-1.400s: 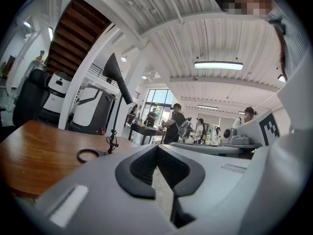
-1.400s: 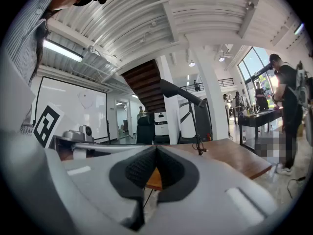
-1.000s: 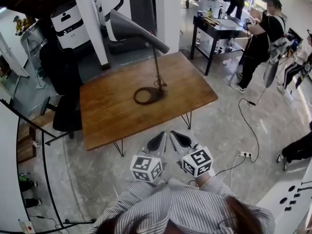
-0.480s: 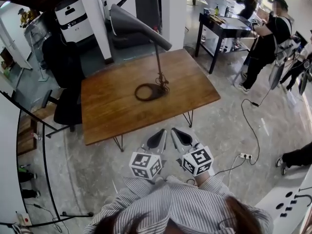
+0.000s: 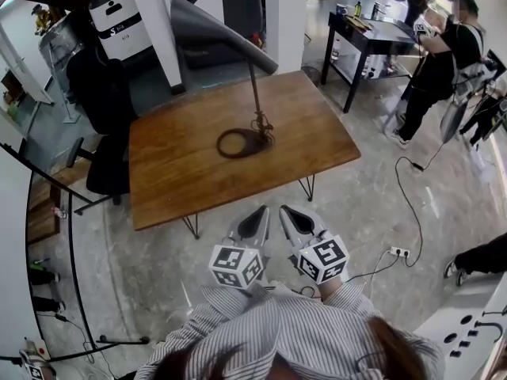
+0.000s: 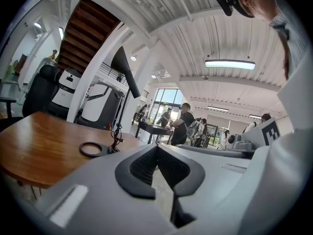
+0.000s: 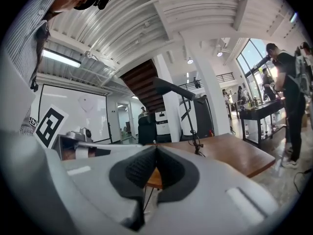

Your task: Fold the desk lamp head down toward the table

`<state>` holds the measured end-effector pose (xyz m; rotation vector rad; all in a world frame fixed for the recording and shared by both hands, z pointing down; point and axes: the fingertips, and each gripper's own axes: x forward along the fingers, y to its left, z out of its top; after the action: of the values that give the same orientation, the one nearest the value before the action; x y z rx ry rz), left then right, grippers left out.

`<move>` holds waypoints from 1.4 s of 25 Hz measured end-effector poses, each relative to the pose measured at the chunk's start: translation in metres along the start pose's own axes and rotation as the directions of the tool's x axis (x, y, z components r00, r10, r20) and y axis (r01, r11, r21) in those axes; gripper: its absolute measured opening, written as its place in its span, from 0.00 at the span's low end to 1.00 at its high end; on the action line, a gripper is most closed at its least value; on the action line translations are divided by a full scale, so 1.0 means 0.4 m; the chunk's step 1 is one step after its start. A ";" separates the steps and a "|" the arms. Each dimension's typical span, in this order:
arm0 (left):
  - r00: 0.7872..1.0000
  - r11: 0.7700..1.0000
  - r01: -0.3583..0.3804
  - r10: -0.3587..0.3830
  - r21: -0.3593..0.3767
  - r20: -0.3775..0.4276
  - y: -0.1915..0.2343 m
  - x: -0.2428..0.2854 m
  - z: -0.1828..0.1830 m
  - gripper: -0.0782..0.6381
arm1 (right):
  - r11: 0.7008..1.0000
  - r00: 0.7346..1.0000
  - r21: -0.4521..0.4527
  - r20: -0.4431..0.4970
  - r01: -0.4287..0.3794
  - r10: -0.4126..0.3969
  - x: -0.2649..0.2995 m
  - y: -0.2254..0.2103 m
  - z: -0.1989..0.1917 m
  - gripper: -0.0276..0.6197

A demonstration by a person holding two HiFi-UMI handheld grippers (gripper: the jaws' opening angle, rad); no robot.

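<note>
Off the table's [image 5: 174, 182] near edge, left gripper [image 5: 259, 215] and right gripper [image 5: 288, 214] were side by side, both clamped shut, empty. Desk lamp [image 5: 222, 38] stood mid-table, head up, well apart from both.

Smooth satin-finished wooden tabletop [image 5: 182, 180], matt dark-grey desk lamp head [image 5: 212, 34] on thin metal stem [image 5: 254, 93], polished pale stone floor [image 5: 372, 196], striped cloth shirt [image 5: 301, 339]
</note>
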<state>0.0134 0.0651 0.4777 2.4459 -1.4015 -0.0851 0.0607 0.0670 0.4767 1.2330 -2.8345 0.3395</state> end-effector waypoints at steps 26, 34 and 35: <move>0.995 0.993 0.065 -0.072 0.095 0.074 0.454 0.383 0.273 0.12 | 0.977 0.991 -0.174 0.073 0.120 -0.109 0.558 -0.254 0.174 0.04; 0.991 0.989 0.020 -0.039 0.150 0.131 0.492 0.413 0.364 0.12 | 0.960 0.986 -0.227 0.069 0.162 -0.151 0.618 -0.347 0.216 0.05; 0.990 0.987 0.014 -0.036 0.158 0.138 0.498 0.413 0.379 0.12 | 0.958 0.985 -0.232 0.067 0.168 -0.157 0.626 -0.355 0.221 0.05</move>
<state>-0.0980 -0.2056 0.4121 2.6315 -1.4881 -0.1626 -0.0029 -0.2258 0.4460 1.4239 -2.6867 -0.0351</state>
